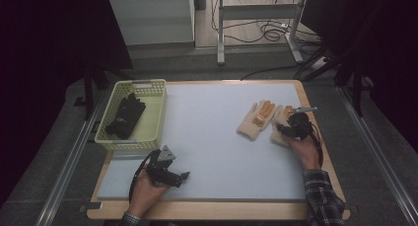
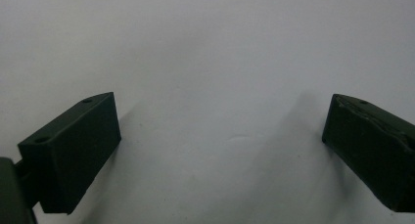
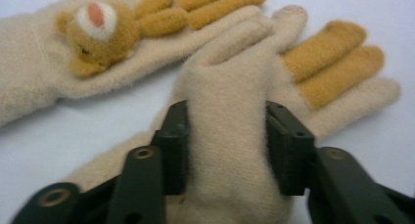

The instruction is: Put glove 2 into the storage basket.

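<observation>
Two cream knitted gloves with orange fingers lie side by side at the right of the pale blue mat [image 1: 212, 142]. The left glove [image 1: 254, 120] [image 3: 44, 62] carries a small bear face. My right gripper [image 1: 291, 125] [image 3: 227, 136] is shut on the right glove [image 1: 279, 115] [image 3: 235, 77]. Its black pads squeeze the glove's palm into a raised fold between them. My left gripper [image 1: 185, 176] [image 2: 220, 141] rests on the mat near the front left, with its jaws wide open and nothing between them.
A pale yellow basket [image 1: 160, 112] stands at the mat's left edge with a black glove [image 1: 125, 116] inside. The wooden table edge [image 1: 325, 152] runs close to my right hand. Metal frame legs and cables lie on the floor beyond the table.
</observation>
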Demonstrator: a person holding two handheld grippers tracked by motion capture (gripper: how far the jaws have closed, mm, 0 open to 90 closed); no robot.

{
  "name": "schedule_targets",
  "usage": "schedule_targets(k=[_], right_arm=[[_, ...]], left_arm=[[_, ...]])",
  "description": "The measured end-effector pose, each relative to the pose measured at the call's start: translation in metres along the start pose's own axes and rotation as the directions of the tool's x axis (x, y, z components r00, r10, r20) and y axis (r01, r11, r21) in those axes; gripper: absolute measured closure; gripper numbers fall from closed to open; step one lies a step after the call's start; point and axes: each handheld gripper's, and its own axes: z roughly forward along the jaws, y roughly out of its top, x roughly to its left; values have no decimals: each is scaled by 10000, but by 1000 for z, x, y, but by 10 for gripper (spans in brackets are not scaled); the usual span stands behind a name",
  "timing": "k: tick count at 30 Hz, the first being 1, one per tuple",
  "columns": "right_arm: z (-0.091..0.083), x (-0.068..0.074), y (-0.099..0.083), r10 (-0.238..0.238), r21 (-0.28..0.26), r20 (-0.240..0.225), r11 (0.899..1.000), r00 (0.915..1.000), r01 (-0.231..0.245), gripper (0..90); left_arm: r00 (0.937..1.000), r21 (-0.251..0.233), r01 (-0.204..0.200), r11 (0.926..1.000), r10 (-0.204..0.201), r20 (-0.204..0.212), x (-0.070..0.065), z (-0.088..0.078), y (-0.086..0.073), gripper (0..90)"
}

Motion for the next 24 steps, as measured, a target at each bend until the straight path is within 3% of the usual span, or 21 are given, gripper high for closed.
schedule_targets(k=[8,12,17,24], right_arm=[[-6,3,-1,6,-141,292,9999,9996,-2,611],[-18,7,0,-104,-376,287,9992,9995,115,610],[-33,14,0,-226,-690,61,9974,9997,230,608],[-56,36,3,-534,-1161,-415,9921,9977,483,606]], left_arm=[[10000,-10,-21,10000,21,1,0,0,0,9],[10000,-7,4,10000,-4,4,0,0,0,9],[10000,-4,8,10000,-8,1,0,0,0,9],[10000,-4,-14,10000,14,-3,0,0,0,9]])
